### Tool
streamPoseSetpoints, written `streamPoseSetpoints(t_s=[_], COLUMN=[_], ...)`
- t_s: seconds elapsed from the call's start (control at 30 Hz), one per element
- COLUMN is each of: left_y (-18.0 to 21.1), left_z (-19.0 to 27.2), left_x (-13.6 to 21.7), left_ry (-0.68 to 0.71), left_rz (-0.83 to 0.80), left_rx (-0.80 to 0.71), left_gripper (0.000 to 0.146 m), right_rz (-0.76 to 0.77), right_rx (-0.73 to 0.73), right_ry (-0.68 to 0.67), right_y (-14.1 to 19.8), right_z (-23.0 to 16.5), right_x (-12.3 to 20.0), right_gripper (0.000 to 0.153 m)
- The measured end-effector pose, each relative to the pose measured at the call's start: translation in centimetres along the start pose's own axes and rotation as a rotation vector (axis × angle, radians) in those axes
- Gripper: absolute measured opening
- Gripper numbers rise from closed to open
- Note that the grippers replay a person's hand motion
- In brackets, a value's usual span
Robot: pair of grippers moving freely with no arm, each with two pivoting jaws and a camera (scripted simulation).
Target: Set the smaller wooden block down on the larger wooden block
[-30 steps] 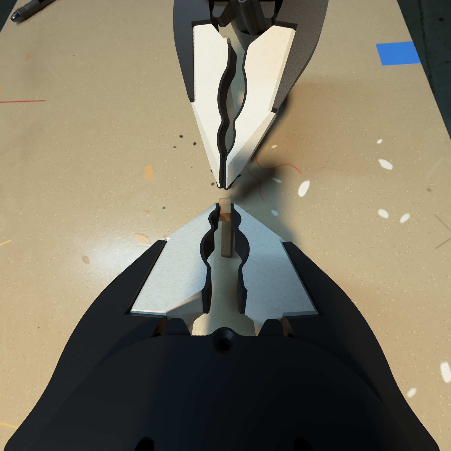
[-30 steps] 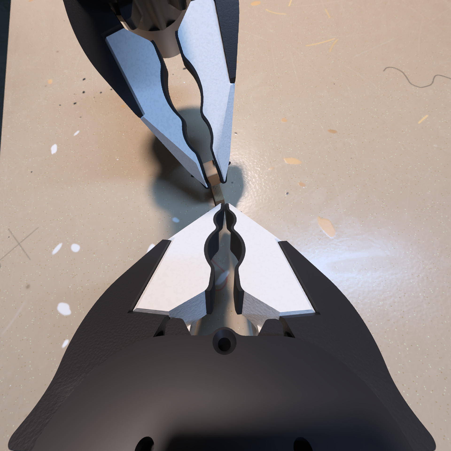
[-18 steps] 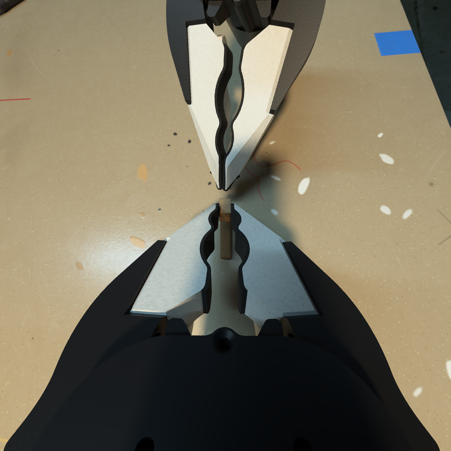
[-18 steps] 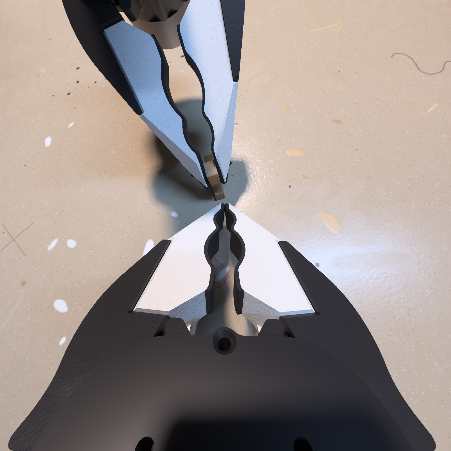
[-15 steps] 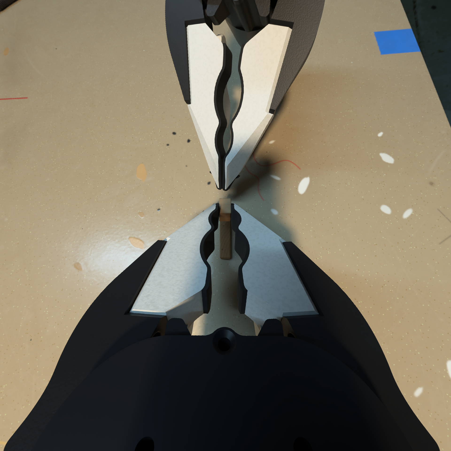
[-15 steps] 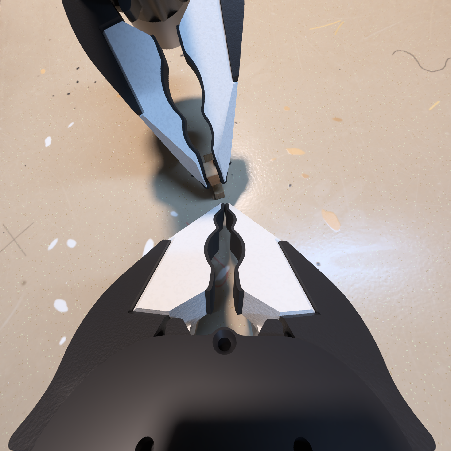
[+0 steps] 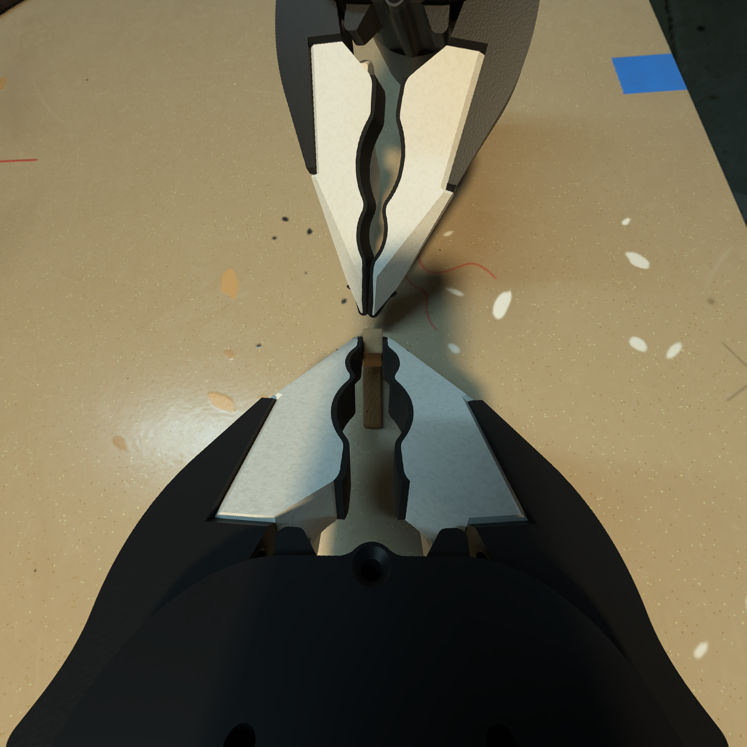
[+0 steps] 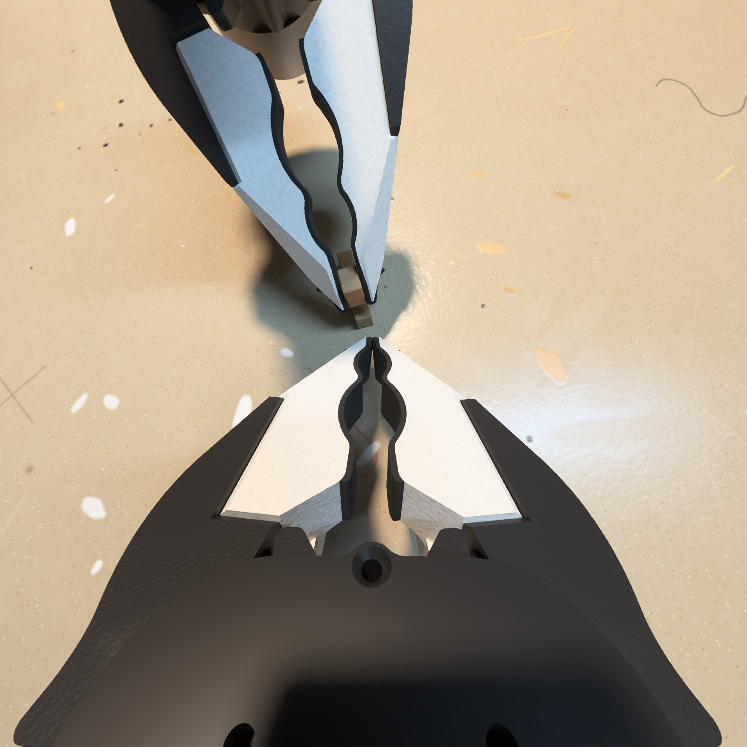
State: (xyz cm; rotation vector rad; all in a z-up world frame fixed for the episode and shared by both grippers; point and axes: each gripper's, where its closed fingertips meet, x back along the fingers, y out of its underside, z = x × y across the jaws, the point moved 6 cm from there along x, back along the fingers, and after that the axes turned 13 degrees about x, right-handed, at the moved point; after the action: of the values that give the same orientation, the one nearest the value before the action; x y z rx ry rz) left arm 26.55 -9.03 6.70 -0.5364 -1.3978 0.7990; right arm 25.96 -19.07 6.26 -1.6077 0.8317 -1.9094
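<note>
My left gripper [image 7: 372, 341] is shut on the smaller wooden block [image 7: 372, 343], a pale piece pinched at its fingertips. A darker, longer wooden block [image 7: 372, 398] runs back under it between the fingers. In the right wrist view the left gripper [image 8: 355, 303] points down with the pale block [image 8: 348, 285] between its tips, and the darker block's end [image 8: 363, 318] sticks out just below. I cannot tell if that end touches the table. My right gripper [image 8: 372, 341] is shut and empty, tip to tip with the left one and slightly apart; it also shows in the left wrist view [image 7: 368, 313].
The tan table [image 7: 121, 242] carries paint spots and scratch marks. A blue tape patch [image 7: 648, 74] lies at the far right, near the table's dark right edge [image 7: 719, 121].
The table marks have slid slightly in both views, so both grippers have drifted together. The left gripper keeps its hold and the right stays shut. The darker block's end shows more clearly.
</note>
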Motion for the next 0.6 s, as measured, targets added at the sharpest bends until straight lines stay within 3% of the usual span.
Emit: streamPoseSetpoints(t_s=[0.6], left_y=[0.9], left_z=[0.0], left_x=[0.4], left_ry=[0.009], left_rz=[0.064], left_rx=[-0.010], left_gripper=[0.008], right_rz=[-0.118], right_rx=[0.057], right_ry=[0.016], right_y=[-1.1], right_z=[-0.3], right_x=[-0.3], right_gripper=[0.000])
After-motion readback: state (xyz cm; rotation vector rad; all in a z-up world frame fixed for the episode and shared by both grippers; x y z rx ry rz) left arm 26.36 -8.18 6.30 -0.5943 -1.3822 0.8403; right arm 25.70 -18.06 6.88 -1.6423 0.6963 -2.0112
